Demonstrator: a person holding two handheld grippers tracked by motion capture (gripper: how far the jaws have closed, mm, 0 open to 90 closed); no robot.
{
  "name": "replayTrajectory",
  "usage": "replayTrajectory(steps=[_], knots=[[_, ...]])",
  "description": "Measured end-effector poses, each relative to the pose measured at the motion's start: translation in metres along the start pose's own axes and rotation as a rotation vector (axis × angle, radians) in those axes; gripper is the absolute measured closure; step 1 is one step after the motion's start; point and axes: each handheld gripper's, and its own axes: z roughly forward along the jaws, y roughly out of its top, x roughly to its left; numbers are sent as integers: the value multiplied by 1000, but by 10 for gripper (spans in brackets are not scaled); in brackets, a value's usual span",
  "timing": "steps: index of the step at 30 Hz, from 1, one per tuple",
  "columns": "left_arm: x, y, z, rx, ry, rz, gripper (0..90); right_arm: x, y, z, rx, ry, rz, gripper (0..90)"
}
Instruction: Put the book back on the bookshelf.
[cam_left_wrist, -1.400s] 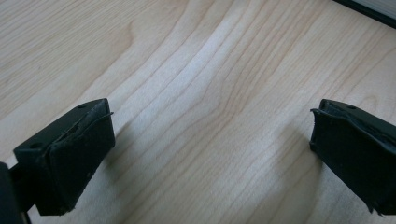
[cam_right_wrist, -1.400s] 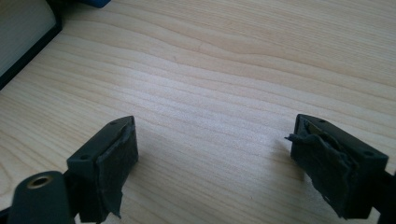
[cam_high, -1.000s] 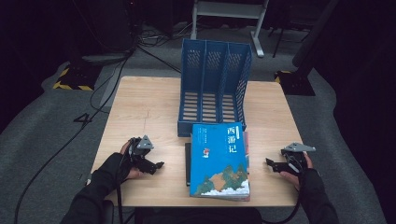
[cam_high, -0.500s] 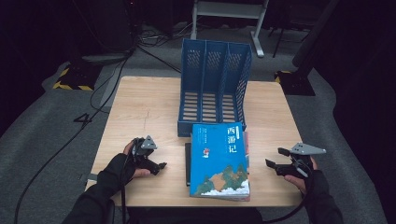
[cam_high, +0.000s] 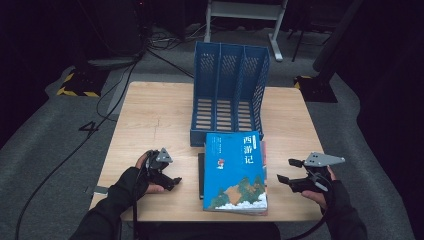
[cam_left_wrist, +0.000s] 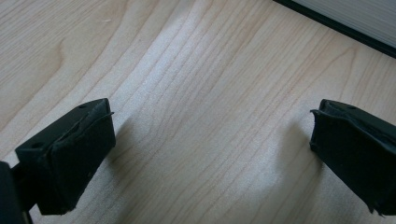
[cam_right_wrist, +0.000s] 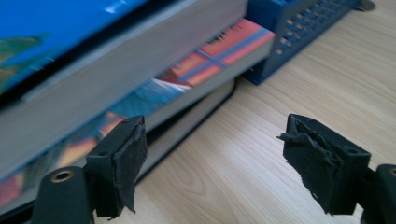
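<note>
Your left gripper (cam_high: 172, 181) is spread wide over bare desk (cam_high: 150, 115) near the front edge, the stack of books (cam_high: 235, 172) sits at the front middle, and your right gripper (cam_high: 285, 172), wide too, could knock what looks like three books crooked.

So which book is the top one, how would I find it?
Look at the wooden table, then the blue file rack standing at its middle. Right in front of the rack lies a stack of books. The top book is the one with the bright blue cover, big white characters and a mountain picture.
</note>
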Motion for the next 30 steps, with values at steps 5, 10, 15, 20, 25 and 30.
replayTrajectory(steps=[5,10,15,20,25,30], knots=[[-3,2,0,8,0,5,6,13,13,0,11,30,-42,226],[-7,4,1,15,-11,17,17,25,23,2,38,69,-67,253],[-12,8,4,22,-23,33,25,33,32,5,47,98,-84,254],[-16,11,5,18,-25,39,61,41,41,8,62,123,-84,265],[-17,15,3,3,-33,42,192,49,47,14,93,166,-93,260],[-19,23,1,-18,-37,59,164,53,49,22,146,189,-104,228]])
